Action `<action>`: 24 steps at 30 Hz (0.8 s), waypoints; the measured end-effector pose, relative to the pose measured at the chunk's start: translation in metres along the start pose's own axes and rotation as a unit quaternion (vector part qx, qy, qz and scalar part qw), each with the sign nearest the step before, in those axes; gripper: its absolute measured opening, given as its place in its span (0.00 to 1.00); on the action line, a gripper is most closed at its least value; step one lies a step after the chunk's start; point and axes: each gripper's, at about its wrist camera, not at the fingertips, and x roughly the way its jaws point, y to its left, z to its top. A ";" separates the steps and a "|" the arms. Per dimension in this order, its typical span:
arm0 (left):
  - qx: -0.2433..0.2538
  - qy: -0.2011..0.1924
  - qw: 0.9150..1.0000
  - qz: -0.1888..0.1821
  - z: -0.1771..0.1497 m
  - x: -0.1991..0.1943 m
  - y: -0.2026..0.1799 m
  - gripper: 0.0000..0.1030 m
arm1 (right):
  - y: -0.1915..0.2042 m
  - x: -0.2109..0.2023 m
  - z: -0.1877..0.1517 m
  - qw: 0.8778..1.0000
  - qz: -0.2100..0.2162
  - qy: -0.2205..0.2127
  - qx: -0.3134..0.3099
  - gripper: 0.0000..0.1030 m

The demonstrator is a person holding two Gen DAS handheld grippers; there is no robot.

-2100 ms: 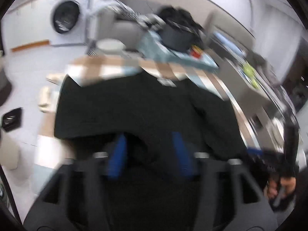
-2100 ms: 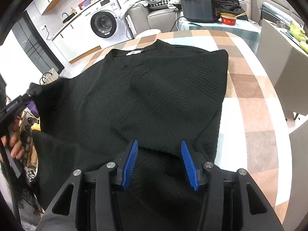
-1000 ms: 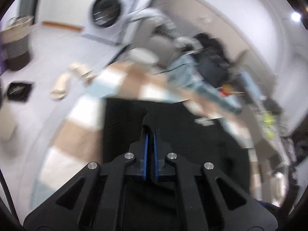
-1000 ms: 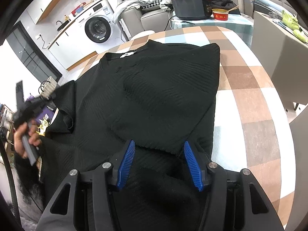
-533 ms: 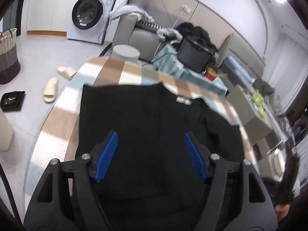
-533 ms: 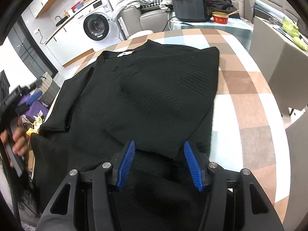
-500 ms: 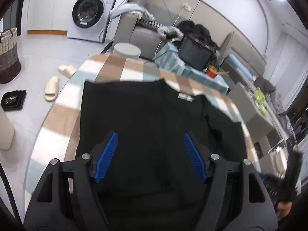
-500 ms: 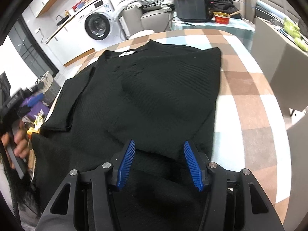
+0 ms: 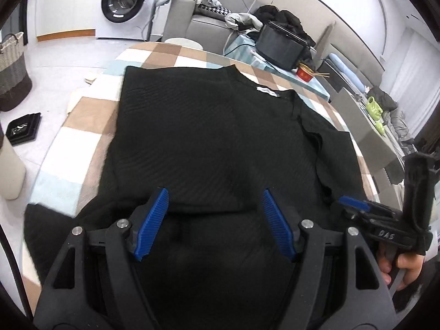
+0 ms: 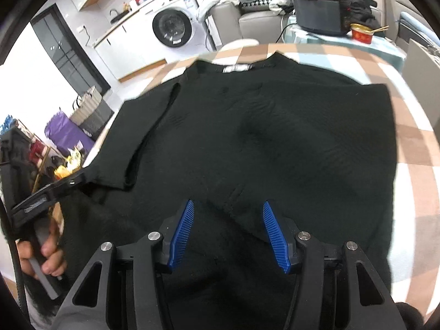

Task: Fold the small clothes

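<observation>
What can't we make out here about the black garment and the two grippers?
- Black garment: near hem hidden in both wrist views, behind the left gripper and right gripper.
- Collar label: too small and blurred to read, right wrist view.
- Right gripper's fingers: edge-on in the left wrist view; their gap is unreadable there.

One black sweater [image 9: 214,143], two hand-held grippers [image 9: 214,222].

Garment [image 9: 209,143] lies flat on the surface [image 9: 82,143], collar at the far edge, one sleeve folded across its body. Left tool [image 9: 214,225] and right tool [image 10: 228,233] hang over the near hem, side by side. Beyond the surface: washer [image 9: 123,2] at left, sofa [image 9: 198,24] behind, bowl [image 9: 305,73] at right.
</observation>
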 end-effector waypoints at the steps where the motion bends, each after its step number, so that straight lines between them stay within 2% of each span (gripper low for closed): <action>1: -0.001 0.000 1.000 0.004 -0.002 -0.004 0.003 0.66 | 0.001 0.004 -0.003 1.000 0.005 0.013 -0.008 0.49; 3: -0.006 -0.001 1.000 0.014 -0.007 -0.012 0.009 0.66 | 0.004 0.000 -0.007 1.000 0.009 0.020 -0.019 0.49; 4: -0.008 -0.003 1.000 0.017 -0.008 -0.017 0.012 0.66 | 0.003 -0.008 -0.010 0.999 0.025 0.026 -0.019 0.49; 6: -0.014 -0.010 0.999 0.028 -0.015 -0.029 0.020 0.66 | 0.000 -0.025 -0.016 0.999 0.034 0.016 -0.014 0.49; 10: -0.027 -0.023 0.998 0.054 -0.030 -0.052 0.040 0.67 | -0.019 -0.087 -0.036 0.999 0.004 -0.040 0.011 0.50; 12: -0.037 -0.025 0.997 0.067 -0.038 -0.060 0.051 0.68 | -0.033 -0.114 -0.049 0.997 -0.014 -0.067 0.034 0.52; 13: -0.041 -0.023 0.997 0.068 -0.041 -0.061 0.056 0.69 | -0.042 -0.124 -0.057 0.995 -0.030 -0.078 0.048 0.57; 14: -0.046 -0.019 0.996 0.071 -0.046 -0.062 0.061 0.69 | -0.048 -0.127 -0.061 0.994 -0.038 -0.080 0.056 0.61; 18: -0.043 0.000 0.996 0.077 -0.061 -0.057 0.067 0.69 | -0.076 -0.116 -0.078 0.991 -0.041 -0.058 0.111 0.62; 24: -0.017 0.019 0.995 0.095 -0.066 -0.043 0.066 0.69 | -0.075 -0.085 -0.082 0.993 -0.063 -0.033 0.099 0.62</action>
